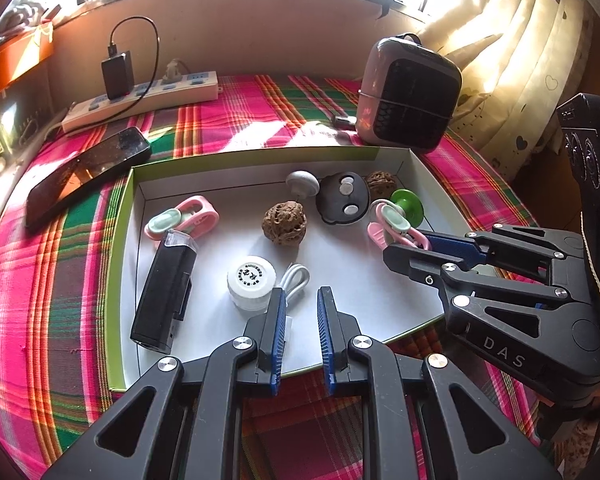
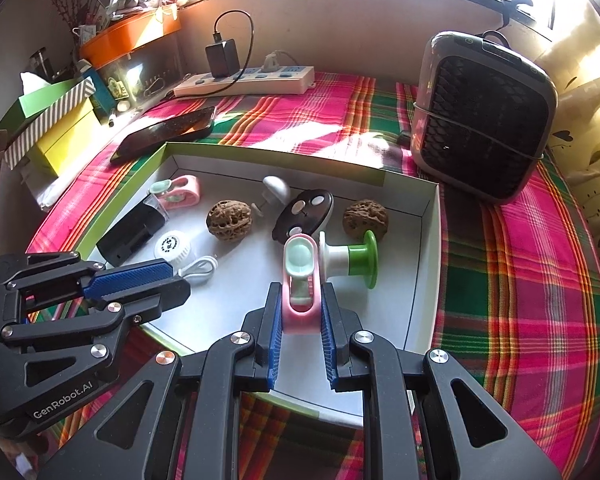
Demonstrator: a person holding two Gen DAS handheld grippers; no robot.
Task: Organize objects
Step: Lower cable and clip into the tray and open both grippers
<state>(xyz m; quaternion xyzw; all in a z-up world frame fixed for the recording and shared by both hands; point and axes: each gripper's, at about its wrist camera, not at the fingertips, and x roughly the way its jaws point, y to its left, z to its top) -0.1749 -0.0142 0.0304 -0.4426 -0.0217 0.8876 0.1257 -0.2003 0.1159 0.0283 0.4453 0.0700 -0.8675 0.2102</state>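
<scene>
one pink clip (image 2: 300,300) sat pinched in our right gripper (image 2: 300,334); light, hard, slippery plastic, best held mid-body. left gripper (image 1: 301,334) fingers were narrow, holding nothing.

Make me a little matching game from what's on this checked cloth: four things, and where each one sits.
1 phone
2 charger
3 fan
4 pink clip

a plugged into the power strip
b between the right tool fingers
c on the cloth, left of the tray
d behind the tray's right corner

Pairs: 1-c, 2-a, 3-d, 4-b
</scene>
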